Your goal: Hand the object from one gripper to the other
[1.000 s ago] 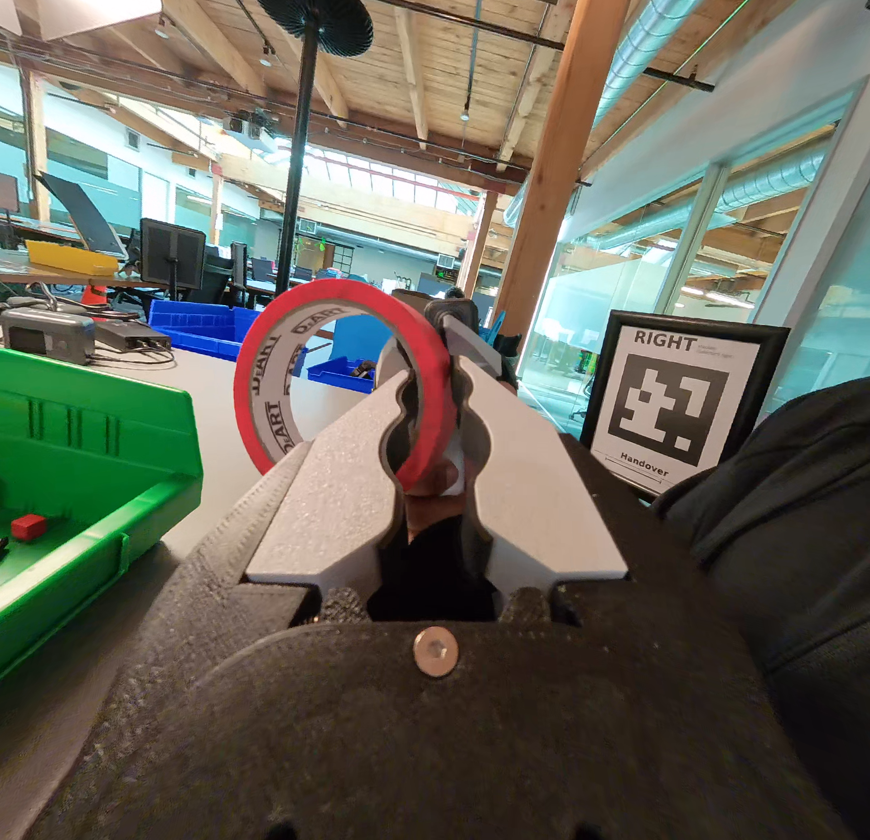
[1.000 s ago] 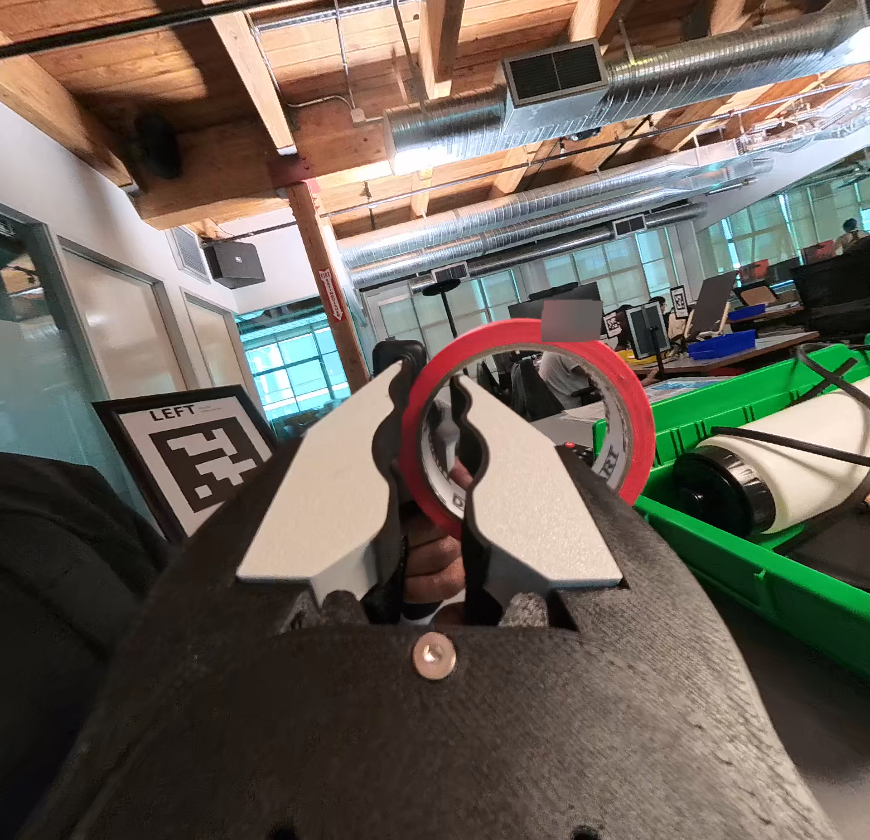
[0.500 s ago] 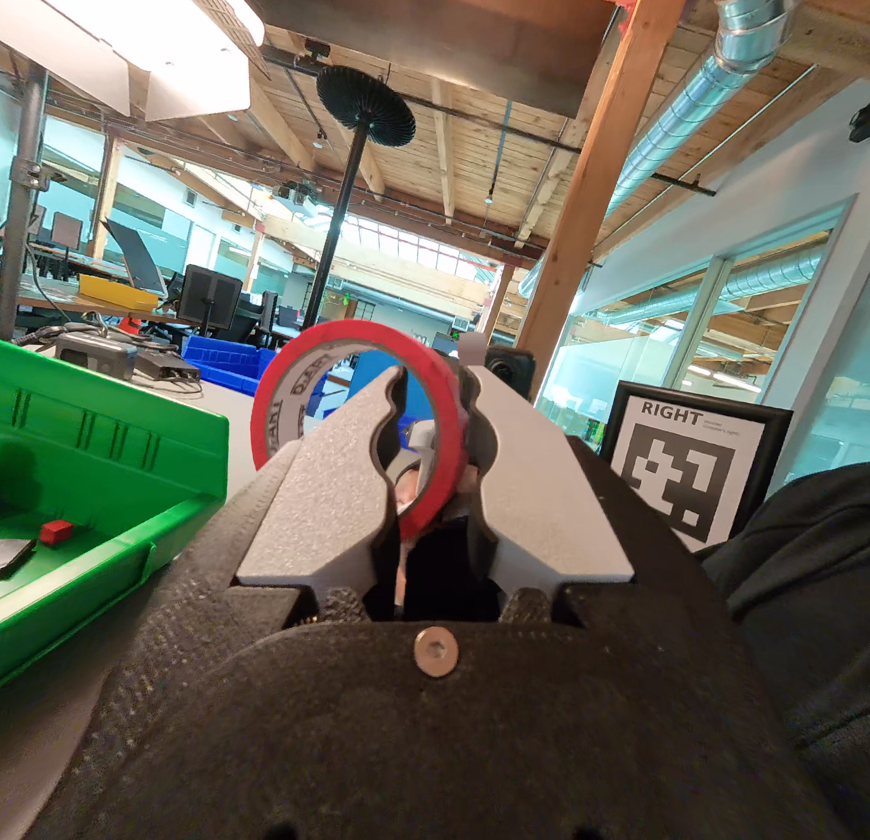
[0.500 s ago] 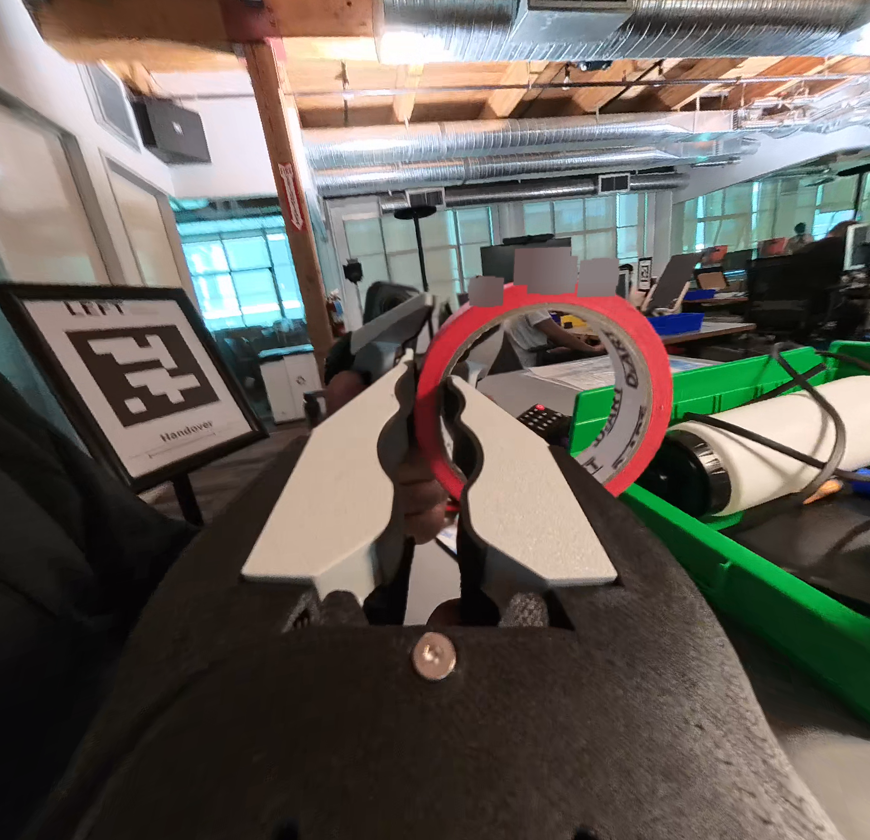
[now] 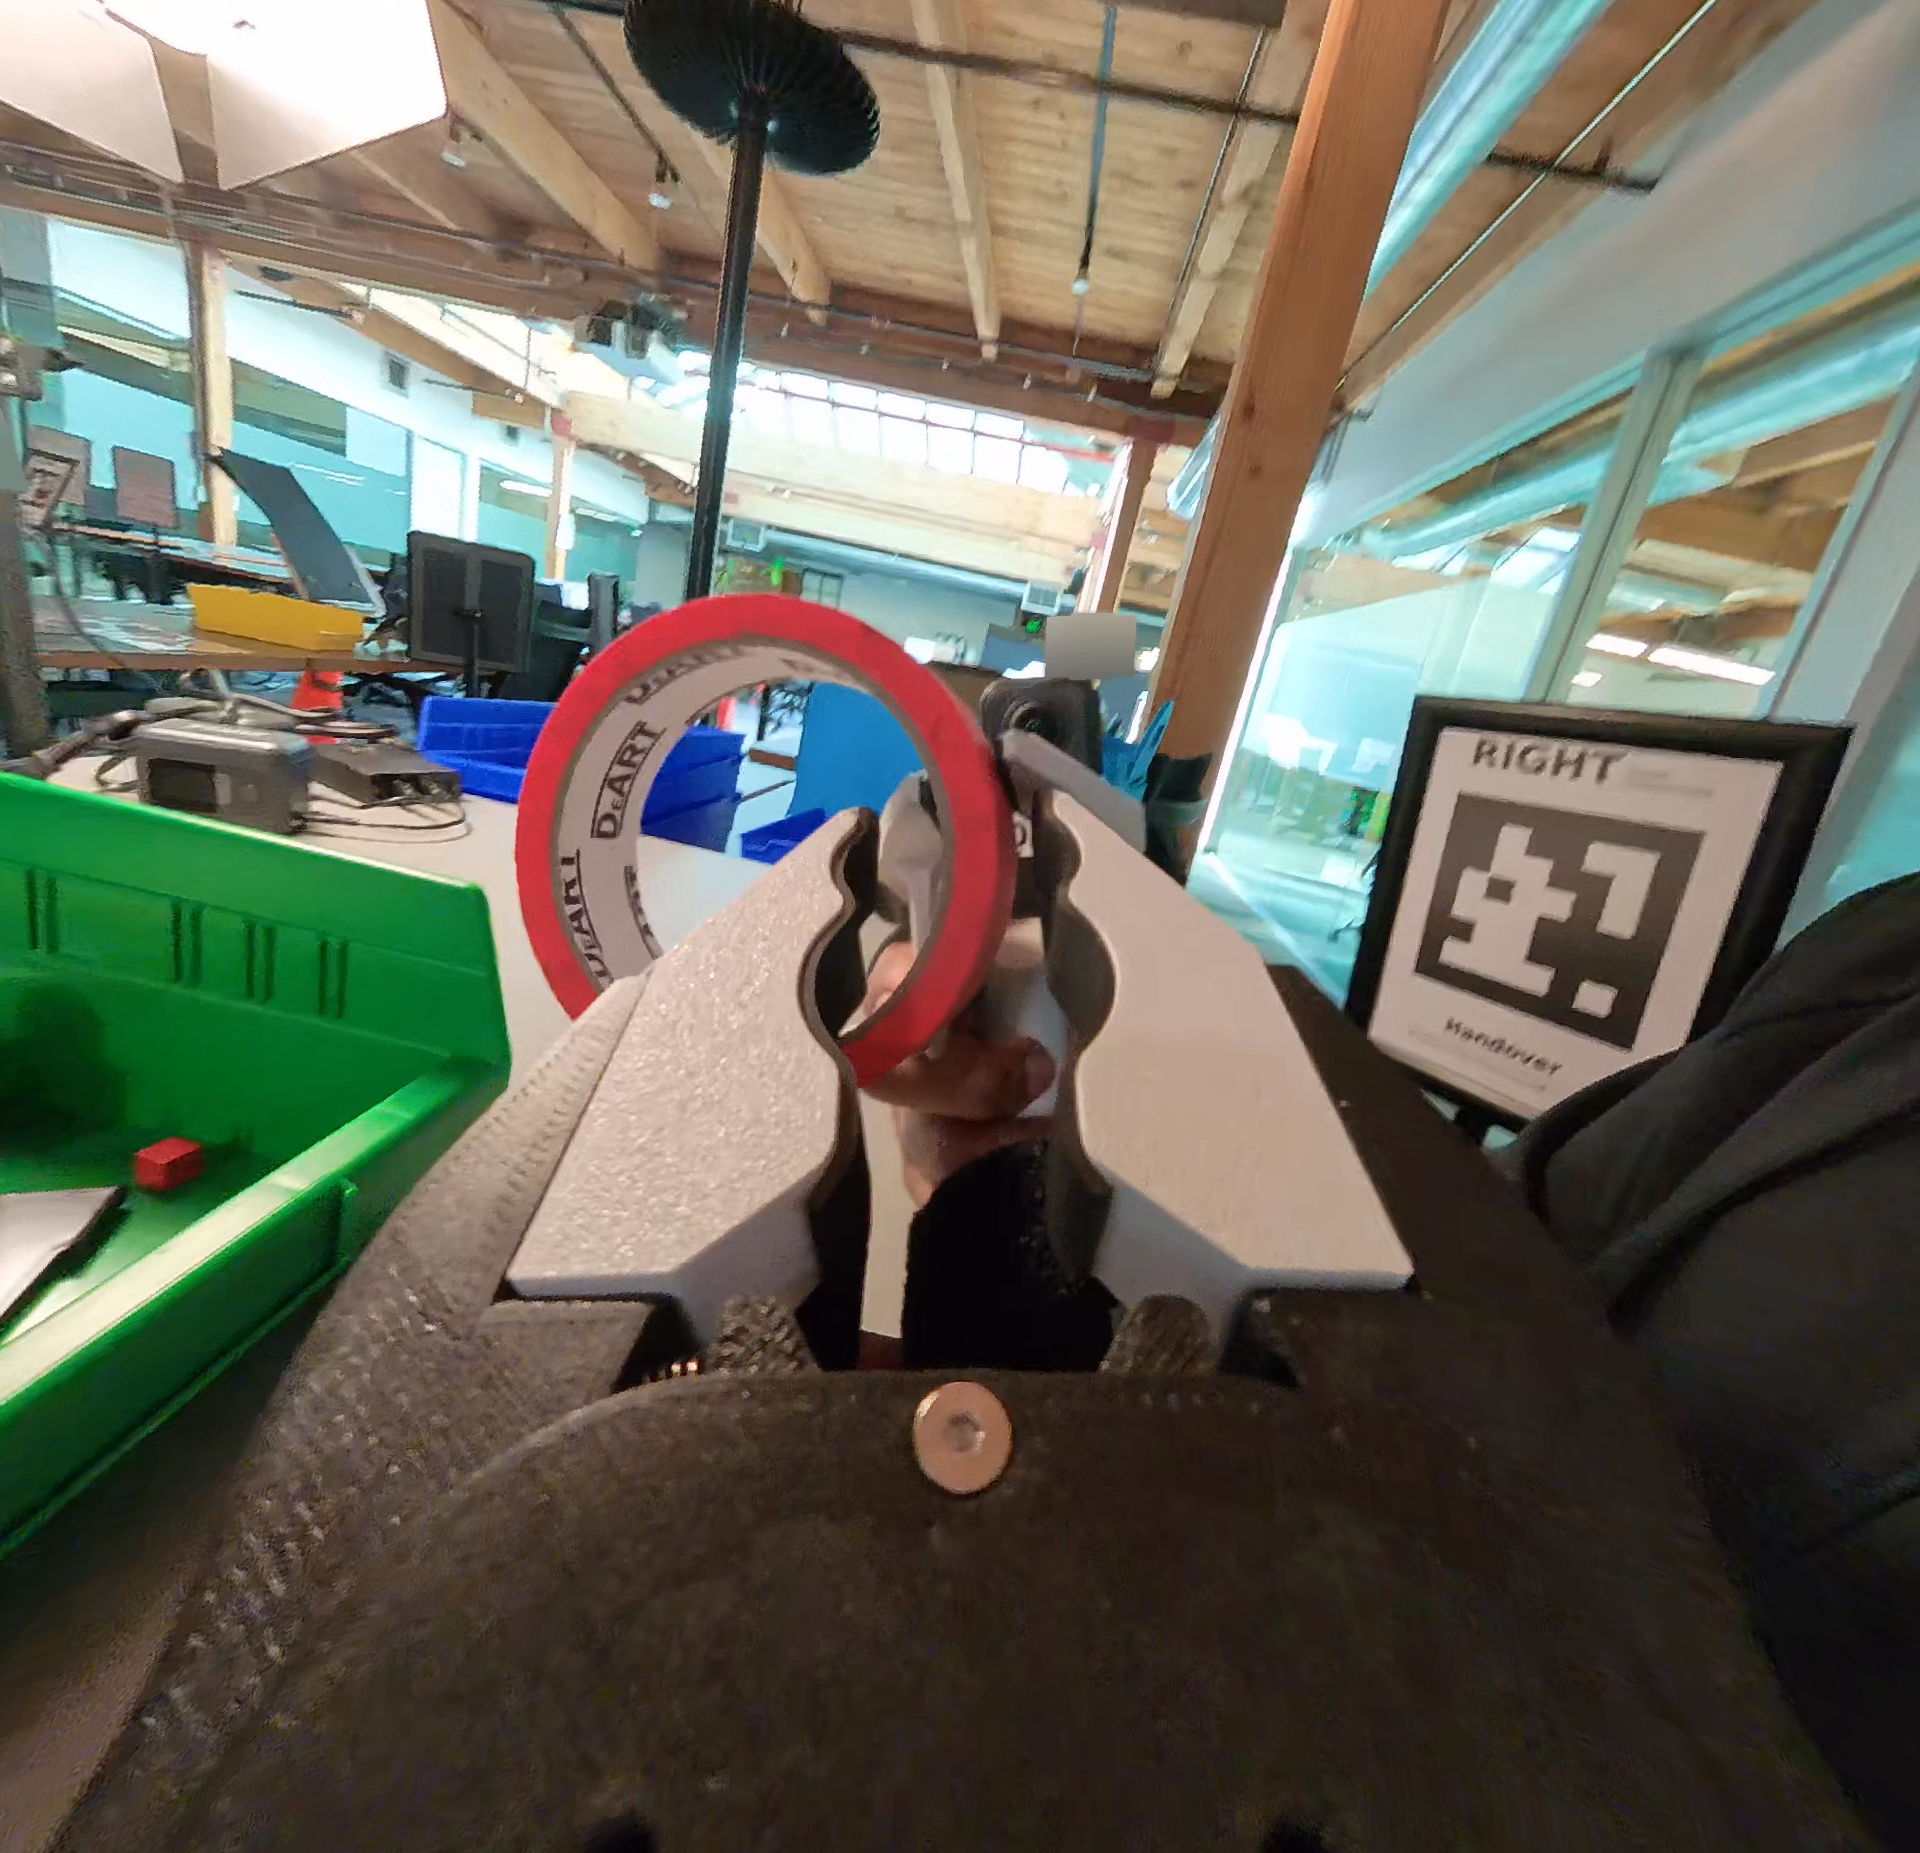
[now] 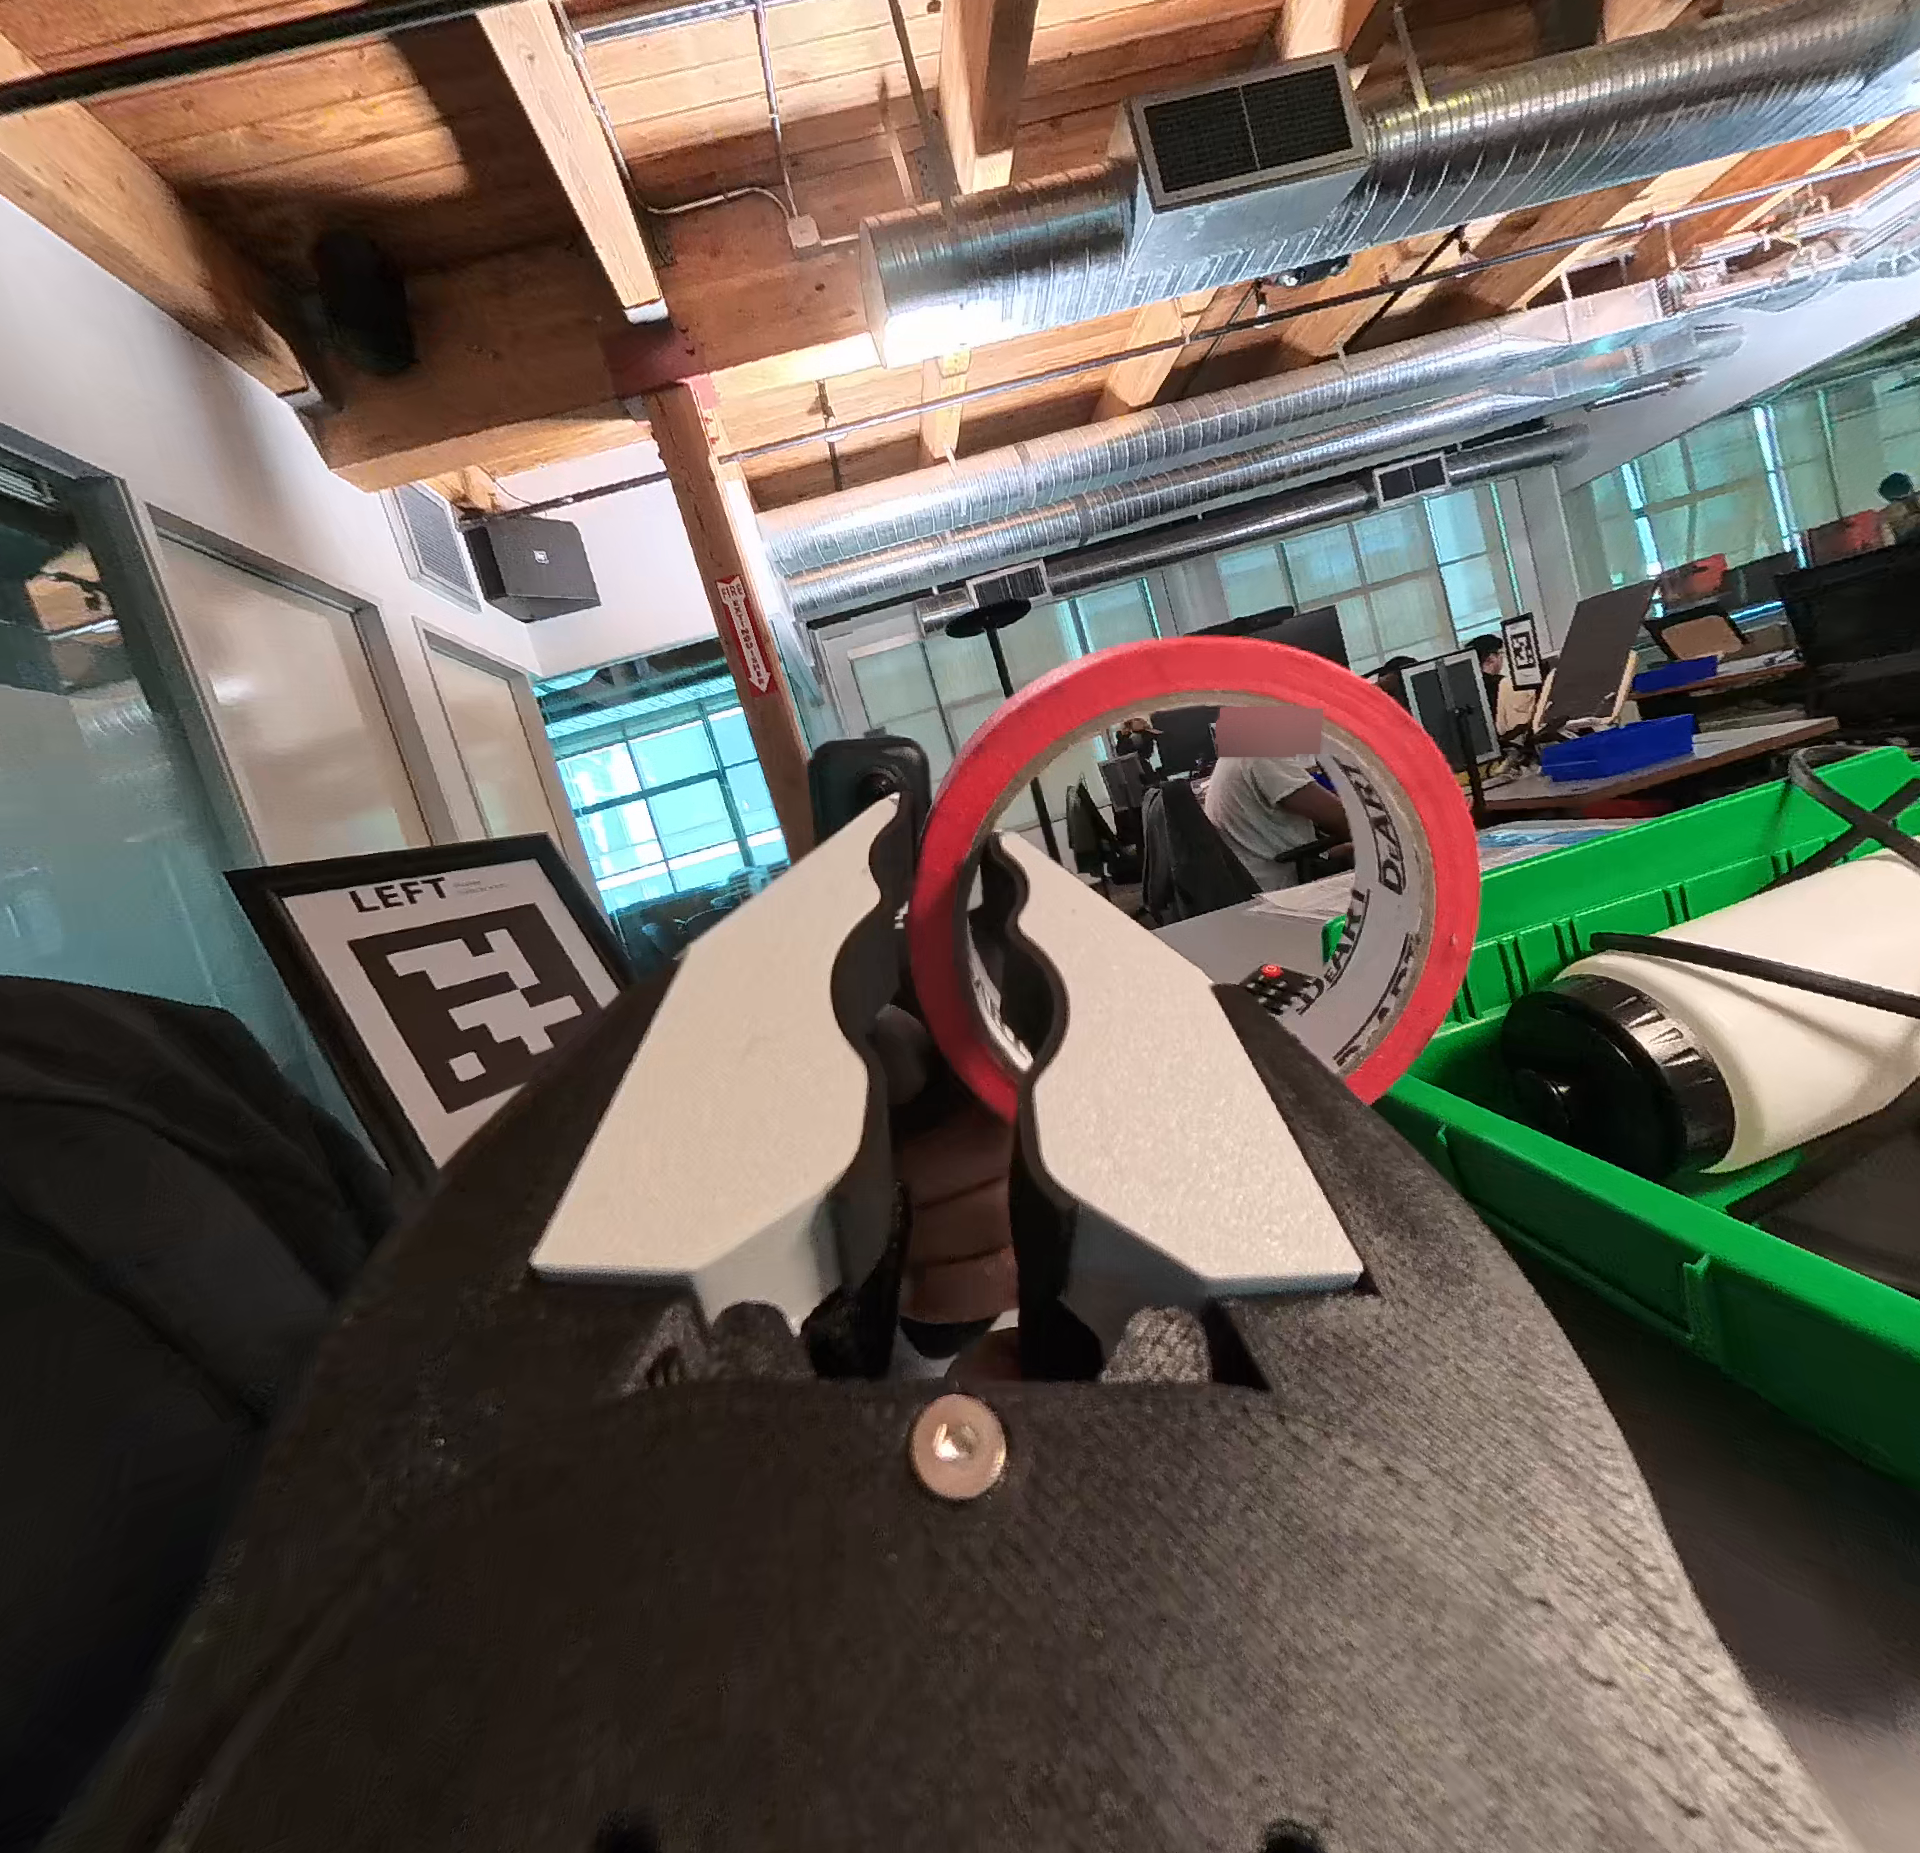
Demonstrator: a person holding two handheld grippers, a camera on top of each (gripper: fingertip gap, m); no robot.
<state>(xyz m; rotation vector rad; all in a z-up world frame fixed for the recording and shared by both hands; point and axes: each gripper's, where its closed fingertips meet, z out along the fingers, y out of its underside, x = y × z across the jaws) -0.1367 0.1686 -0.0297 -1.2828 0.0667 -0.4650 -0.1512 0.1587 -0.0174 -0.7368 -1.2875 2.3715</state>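
A red tape roll (image 5: 748,619) is held upright in the air between both grippers. In the left wrist view my left gripper (image 5: 945,816) has its jaws parted, with the roll's rim loose in the gap. The right gripper's grey fingers (image 5: 920,868) pinch that rim from the far side. In the right wrist view my right gripper (image 6: 945,827) is shut on the near rim of the tape roll (image 6: 1195,660). The left gripper's black camera housing (image 6: 868,795) shows just behind it.
A green bin (image 5: 249,930) with a small red block stands to the left. A framed marker sign (image 5: 1558,910) and a dark sleeve (image 5: 1766,1180) are to the right. In the right wrist view a green bin (image 6: 1662,1284) holds a white roll (image 6: 1818,993); another framed sign (image 6: 468,972) stands at left. My two grippers' fingertips are within a few centimetres of each other.
My left gripper's jaws have spread apart and let go of the tape rim. The right gripper stays shut on the roll. Both views have tilted slightly.
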